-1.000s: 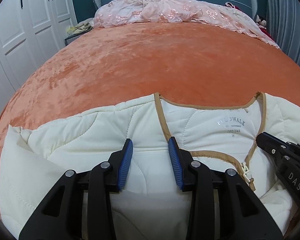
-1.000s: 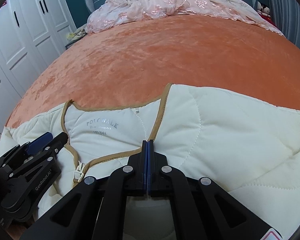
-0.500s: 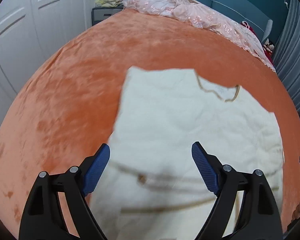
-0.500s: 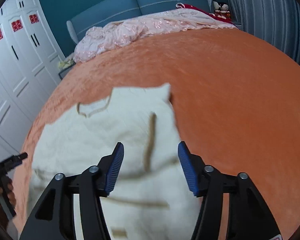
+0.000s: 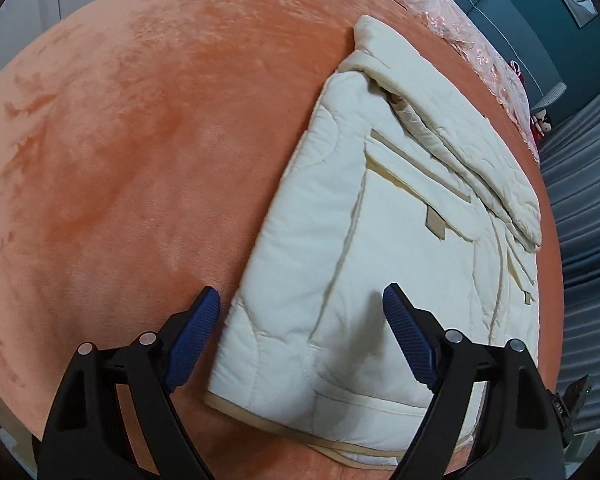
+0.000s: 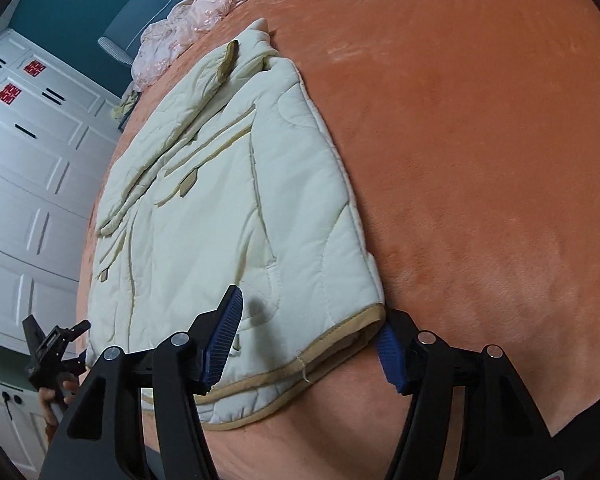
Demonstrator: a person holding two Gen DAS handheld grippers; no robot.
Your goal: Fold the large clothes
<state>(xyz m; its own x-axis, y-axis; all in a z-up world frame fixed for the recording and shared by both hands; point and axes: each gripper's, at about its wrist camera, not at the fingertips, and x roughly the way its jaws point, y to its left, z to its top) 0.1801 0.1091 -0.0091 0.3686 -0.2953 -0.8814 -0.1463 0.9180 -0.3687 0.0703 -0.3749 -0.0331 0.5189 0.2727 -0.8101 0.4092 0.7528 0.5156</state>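
Cream quilted padded jacket (image 5: 380, 232) with tan piping lies folded into a long, puffy rectangle on the bed's orange velvety plush cover (image 5: 120, 140), one sleeve laid along its top. Both tools, left (image 5: 302, 340) and right (image 6: 312, 340), have just been opening and now hang spread above the tan-bound hem, gripping nothing. Pink lace fabric (image 6: 204, 12) is bunched at the bed's far end.
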